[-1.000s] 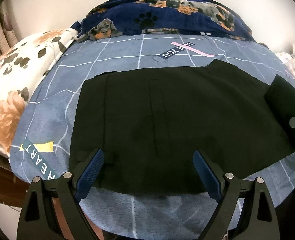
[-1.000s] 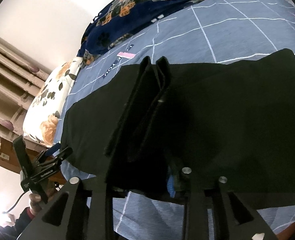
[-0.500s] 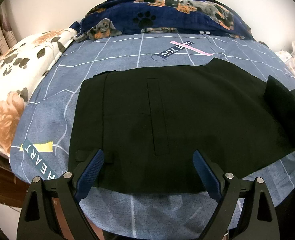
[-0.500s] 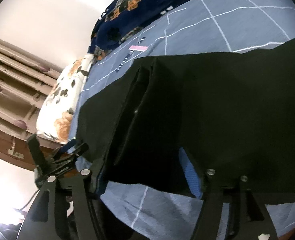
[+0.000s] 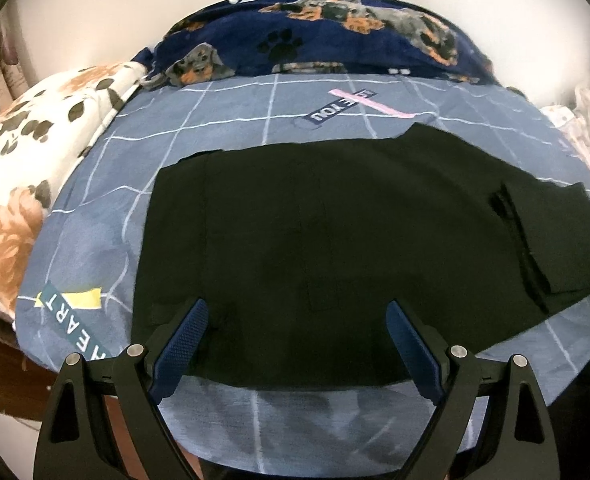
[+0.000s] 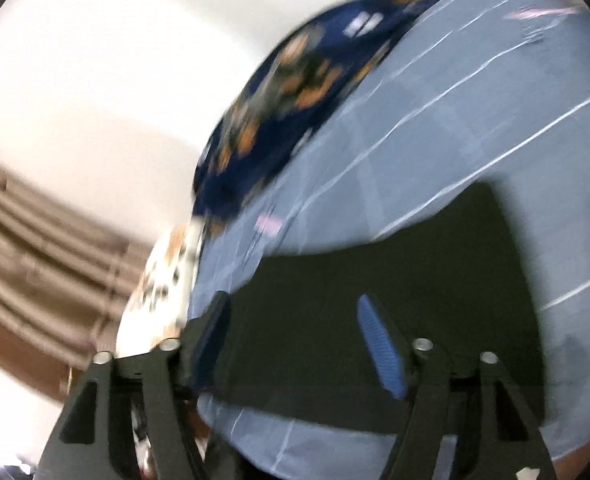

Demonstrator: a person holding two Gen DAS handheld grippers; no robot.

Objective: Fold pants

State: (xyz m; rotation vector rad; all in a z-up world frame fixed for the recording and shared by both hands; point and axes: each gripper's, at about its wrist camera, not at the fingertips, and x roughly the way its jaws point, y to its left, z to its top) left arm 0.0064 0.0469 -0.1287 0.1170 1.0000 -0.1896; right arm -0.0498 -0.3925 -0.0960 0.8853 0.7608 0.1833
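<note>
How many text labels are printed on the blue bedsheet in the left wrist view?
2. One dark label with a pink strip lies beyond the black pants, near the dog-print blanket; one with a yellow strip sits left of the pants. The pants may hide others.

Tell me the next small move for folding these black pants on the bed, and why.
Probably bring the left gripper down onto the near waist edge of the black pants and pinch it. Its jaws are open and empty over that edge. The leg end already lies folded over. The right gripper, jaws closing on nothing, is clear of the cloth, so the waist end looks next.
</note>
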